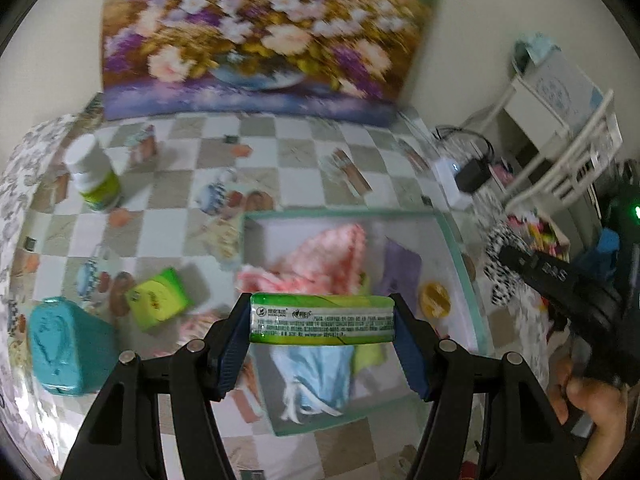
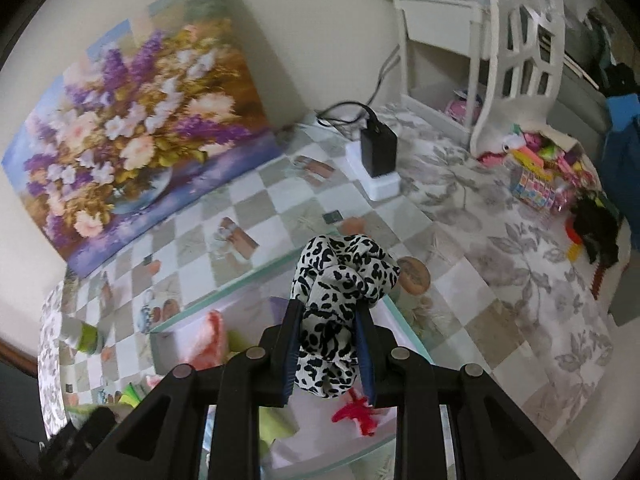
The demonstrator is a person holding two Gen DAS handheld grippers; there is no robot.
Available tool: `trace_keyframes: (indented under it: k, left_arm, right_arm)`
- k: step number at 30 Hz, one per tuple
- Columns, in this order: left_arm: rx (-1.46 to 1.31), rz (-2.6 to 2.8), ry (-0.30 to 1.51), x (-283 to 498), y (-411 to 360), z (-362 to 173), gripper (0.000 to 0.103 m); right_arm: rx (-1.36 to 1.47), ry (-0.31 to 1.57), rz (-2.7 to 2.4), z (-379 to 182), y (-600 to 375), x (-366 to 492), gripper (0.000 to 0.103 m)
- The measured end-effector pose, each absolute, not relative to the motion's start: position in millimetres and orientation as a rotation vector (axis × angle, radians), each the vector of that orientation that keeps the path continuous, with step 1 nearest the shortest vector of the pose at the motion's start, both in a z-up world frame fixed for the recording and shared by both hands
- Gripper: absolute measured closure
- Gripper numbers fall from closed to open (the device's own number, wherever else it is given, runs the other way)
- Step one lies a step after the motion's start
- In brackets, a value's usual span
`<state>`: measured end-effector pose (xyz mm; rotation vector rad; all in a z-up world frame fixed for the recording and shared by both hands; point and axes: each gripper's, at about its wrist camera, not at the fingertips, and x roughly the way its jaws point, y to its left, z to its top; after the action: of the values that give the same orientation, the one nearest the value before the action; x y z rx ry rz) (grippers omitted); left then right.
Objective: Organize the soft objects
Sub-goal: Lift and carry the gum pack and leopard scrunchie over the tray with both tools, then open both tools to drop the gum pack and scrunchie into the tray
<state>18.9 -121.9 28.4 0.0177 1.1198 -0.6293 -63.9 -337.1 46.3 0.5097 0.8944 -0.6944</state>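
Left tongs (image 1: 322, 320): clamped endwise on green plastic tissue pack (image 1: 322, 319), long axis crosswise, above shallow teal-rimmed box (image 1: 464, 264), frame centre.
Right tongs (image 2: 330, 344): clamped on black-spotted white fabric scrunchie (image 2: 340, 296), over the box's right rim.

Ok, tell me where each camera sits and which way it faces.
Left wrist: on the left gripper, looking down along its fingers at the green tissue pack clamped above the box; the right gripper and a hand show.
Right wrist: on the right gripper, facing the wall, holding a leopard-print scrunchie over the box.
Shared: flower painting, black charger, white shelf.
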Motion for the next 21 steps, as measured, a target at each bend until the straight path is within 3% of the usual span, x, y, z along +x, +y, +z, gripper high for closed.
trace_keyframes:
  k: [10,18,21]
  left_arm:
    - [0.107,-0.634,1.211,13,-160,-16,0.036]
    - [0.075,-0.658,1.295,14,-168,-36,0.036]
    - [0.053,-0.660,1.307,14,-166,-35,0.032]
  right_arm:
    - [0.569,1.090,-0.671,-25,-351,-45,0.076]
    - [0.583,1.135,-0.679,-37,-352,-45,0.073]
    - [0.593,1.139,-0.682,-36,-354,-46,0.063]
